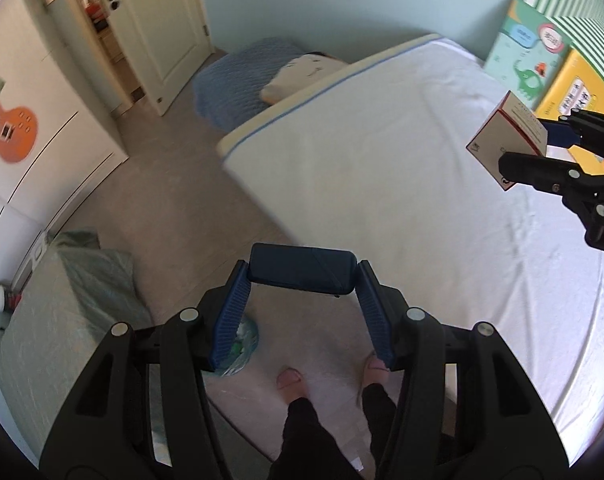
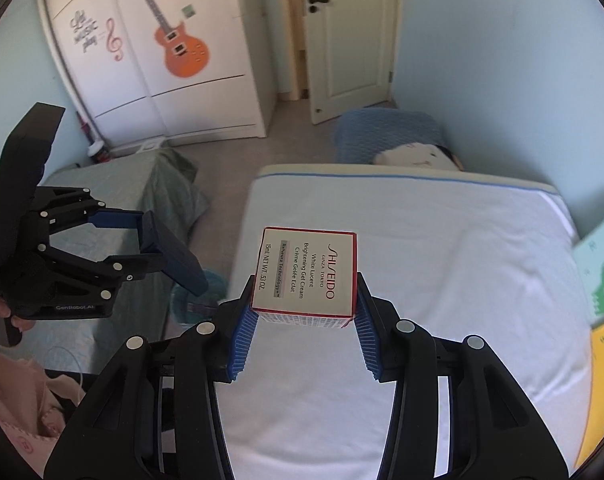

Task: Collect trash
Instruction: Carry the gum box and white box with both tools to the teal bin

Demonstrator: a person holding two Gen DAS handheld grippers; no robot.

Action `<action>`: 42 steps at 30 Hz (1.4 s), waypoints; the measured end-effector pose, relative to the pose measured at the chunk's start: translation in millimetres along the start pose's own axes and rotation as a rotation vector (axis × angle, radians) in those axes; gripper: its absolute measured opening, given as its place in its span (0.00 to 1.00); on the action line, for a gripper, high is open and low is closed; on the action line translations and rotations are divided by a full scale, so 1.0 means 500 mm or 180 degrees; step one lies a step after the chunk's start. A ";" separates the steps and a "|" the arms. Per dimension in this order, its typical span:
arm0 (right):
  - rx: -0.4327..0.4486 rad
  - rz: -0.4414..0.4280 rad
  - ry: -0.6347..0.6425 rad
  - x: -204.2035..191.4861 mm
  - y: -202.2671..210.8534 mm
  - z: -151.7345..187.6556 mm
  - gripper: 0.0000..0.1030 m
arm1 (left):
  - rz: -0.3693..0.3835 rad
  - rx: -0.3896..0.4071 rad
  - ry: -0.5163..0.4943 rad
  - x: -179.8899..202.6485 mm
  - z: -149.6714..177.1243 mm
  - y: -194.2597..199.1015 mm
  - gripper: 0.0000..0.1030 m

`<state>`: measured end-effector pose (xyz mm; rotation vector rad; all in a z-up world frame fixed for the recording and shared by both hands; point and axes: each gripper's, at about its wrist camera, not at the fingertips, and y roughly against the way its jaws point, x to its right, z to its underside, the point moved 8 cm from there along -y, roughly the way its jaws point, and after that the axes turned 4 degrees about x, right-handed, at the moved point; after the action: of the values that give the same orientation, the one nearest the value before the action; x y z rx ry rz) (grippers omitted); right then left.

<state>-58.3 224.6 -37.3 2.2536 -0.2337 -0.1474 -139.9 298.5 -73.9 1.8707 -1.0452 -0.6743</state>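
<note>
My left gripper (image 1: 303,280) is shut on a dark blue flat case (image 1: 302,274), held above the floor beside the bed; it also shows in the right wrist view (image 2: 154,250), with the case (image 2: 180,264). My right gripper (image 2: 303,300) is shut on a white and red Shiseido cream box (image 2: 307,274), held above the white bed; the box also shows in the left wrist view (image 1: 507,140). A trash bin with a blue liner (image 1: 242,344) stands on the floor below my left gripper, with crumpled rubbish in it. It shows partly in the right wrist view (image 2: 200,300).
The white bed (image 1: 401,200) fills the right side. Children's books (image 1: 529,56) lean at its headboard. A grey-green covered piece of furniture (image 1: 62,320) stands left. A wardrobe with a guitar sticker (image 2: 182,48) and a door (image 2: 349,40) are beyond. The person's feet (image 1: 290,380) are below.
</note>
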 end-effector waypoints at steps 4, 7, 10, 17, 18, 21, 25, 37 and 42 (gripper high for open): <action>-0.0051 -0.0225 0.0178 -0.104 -0.061 -0.039 0.45 | -0.0158 -0.0086 0.0155 -0.112 0.050 -0.004 0.50; -0.0098 -0.0378 0.0293 -0.177 -0.102 -0.061 0.45 | -0.0263 -0.0171 0.0276 -0.187 0.093 -0.011 0.50; -0.0150 -0.0522 0.0380 -0.246 -0.139 -0.077 0.45 | -0.0339 -0.0263 0.0401 -0.254 0.135 -0.019 0.50; -0.0299 -0.0805 0.0510 -0.387 -0.220 -0.098 0.45 | -0.0368 -0.0418 0.0736 -0.366 0.217 -0.036 0.50; -0.0324 -0.0836 0.0533 -0.404 -0.230 -0.099 0.45 | -0.0362 -0.0436 0.0767 -0.376 0.226 -0.038 0.50; -0.0412 -0.0917 0.0599 -0.452 -0.256 -0.097 0.45 | -0.0362 -0.0488 0.0836 -0.403 0.254 -0.047 0.50; -0.0533 -0.0987 0.0640 -0.504 -0.292 -0.082 0.45 | -0.0328 -0.0540 0.0895 -0.438 0.292 -0.058 0.50; -0.0837 -0.1114 0.0606 -0.586 -0.363 -0.049 0.45 | -0.0208 -0.0717 0.1009 -0.485 0.350 -0.111 0.50; -0.0970 -0.1129 0.0613 -0.605 -0.389 -0.035 0.45 | -0.0184 -0.0787 0.0971 -0.483 0.354 -0.130 0.50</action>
<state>-327.5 425.3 -167.8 1.9699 0.2768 -0.1407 -371.5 449.9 -205.2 1.7258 -0.6820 -0.5054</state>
